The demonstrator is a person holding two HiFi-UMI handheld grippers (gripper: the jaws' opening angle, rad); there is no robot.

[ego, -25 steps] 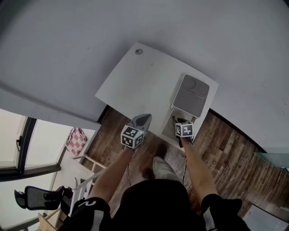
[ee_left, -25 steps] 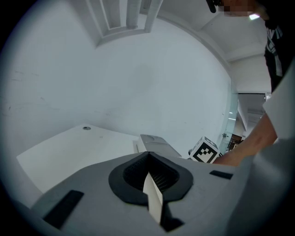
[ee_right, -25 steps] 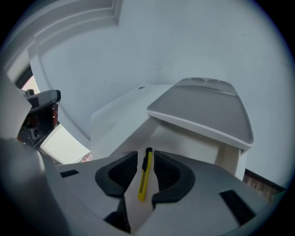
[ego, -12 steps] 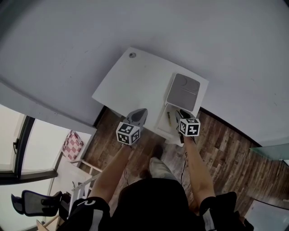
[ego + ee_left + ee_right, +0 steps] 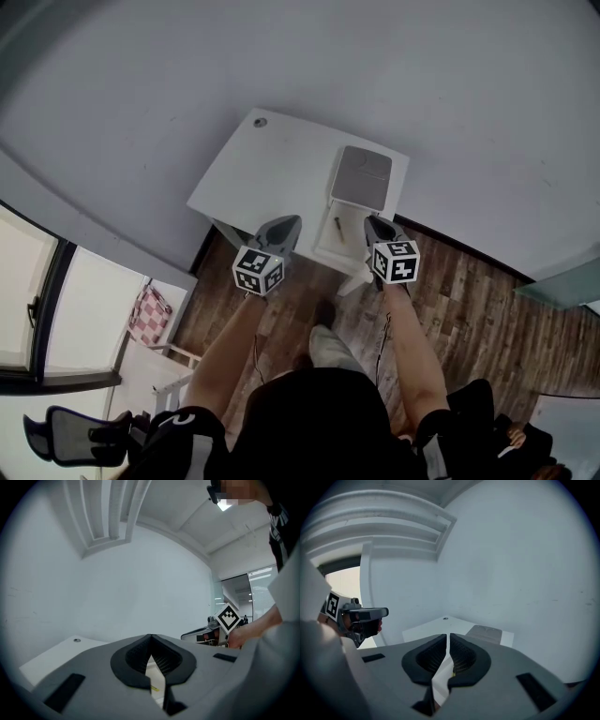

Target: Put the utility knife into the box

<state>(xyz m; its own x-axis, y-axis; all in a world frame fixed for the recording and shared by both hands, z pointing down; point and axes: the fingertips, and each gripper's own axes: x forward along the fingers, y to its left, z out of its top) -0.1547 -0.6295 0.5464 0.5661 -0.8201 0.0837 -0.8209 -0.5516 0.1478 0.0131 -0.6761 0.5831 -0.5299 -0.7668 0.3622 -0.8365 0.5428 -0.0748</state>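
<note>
A white box with its grey lid swung open stands at the right end of the white table. The utility knife lies inside the box as a small dark stick. My right gripper hovers just right of the box near the table's front edge. Its jaws are closing, a thin slit apart in the right gripper view, with nothing between them. My left gripper hangs left of the box. In the left gripper view its tips meet on nothing.
A round grommet sits at the table's far left corner. A grey wall rises behind the table and wooden floor lies below. A window and a chair stand at the lower left. The table's left half holds nothing but the grommet.
Both grippers have drawn back from the box towards me. The right gripper came up out of the box, leaving the knife lying inside, and its jaws have narrowed.
</note>
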